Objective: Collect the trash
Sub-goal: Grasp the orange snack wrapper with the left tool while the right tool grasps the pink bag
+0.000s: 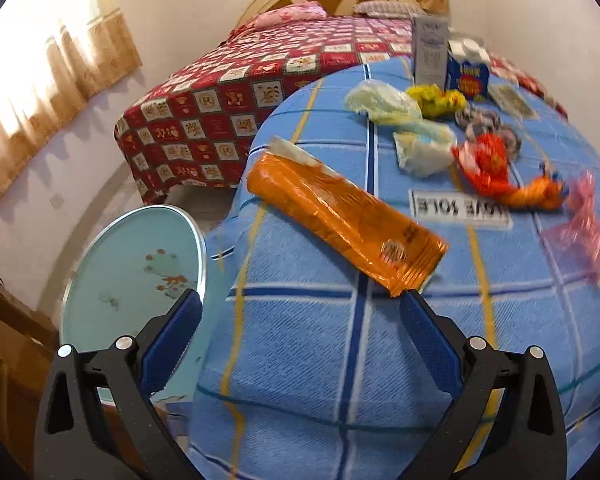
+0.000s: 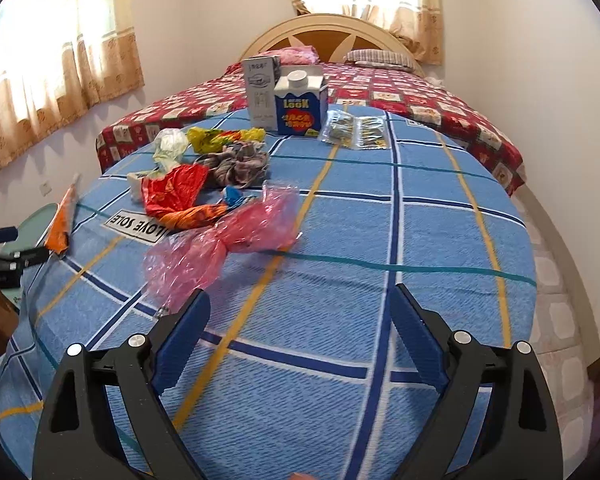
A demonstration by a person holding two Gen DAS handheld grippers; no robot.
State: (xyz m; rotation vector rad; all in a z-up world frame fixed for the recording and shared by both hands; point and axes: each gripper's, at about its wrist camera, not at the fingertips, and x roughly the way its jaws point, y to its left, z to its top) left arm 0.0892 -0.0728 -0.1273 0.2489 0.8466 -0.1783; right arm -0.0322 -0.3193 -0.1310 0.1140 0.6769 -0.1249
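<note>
- Left gripper (image 1: 300, 306): bottom centre of the left wrist view, jaws spread wide, nothing between the pads.
- Orange wrapper (image 1: 346, 220): long foil pack lying diagonally mid-frame on the blue plaid blanket (image 1: 300, 360). Its lower end sits just at the tip of the right-hand finger (image 1: 428, 332), touching or nearly so; blur makes it hard to call. Not between the fingers yet.
- Right gripper (image 2: 300, 300): bottom centre of the right wrist view, likewise spread and empty.
- Pink cellophane (image 2: 224, 240): crumpled sheet just beyond the left-hand finger (image 2: 184, 340), lower edge near the tip, body up and left of the gap.
- Further out, centre-left of the right view: red wrapper (image 2: 172, 192), grey crumpled wad (image 2: 240, 164), yellow wrapper (image 2: 220, 136), pale plastic bag (image 2: 170, 146). All loose in one cluster.
- Upper centre of the right view: blue carton (image 2: 298, 100) and grey box (image 2: 262, 88) upright side by side, clear sachets (image 2: 354, 132) flat to their right.
- Lower left of the left view: round teal surface (image 1: 136, 280) beside the bed. Bin or tray, can't tell.
- Step, my read: approach phase, first picks, nothing collected in hand.
- Next move: left needs to shift right and forward so the wrapper end sits in the gap, then close. Right needs a shift left onto the cellophane.
- Risk: both are thin, slippery film; a shallow pinch may slide off.
</note>
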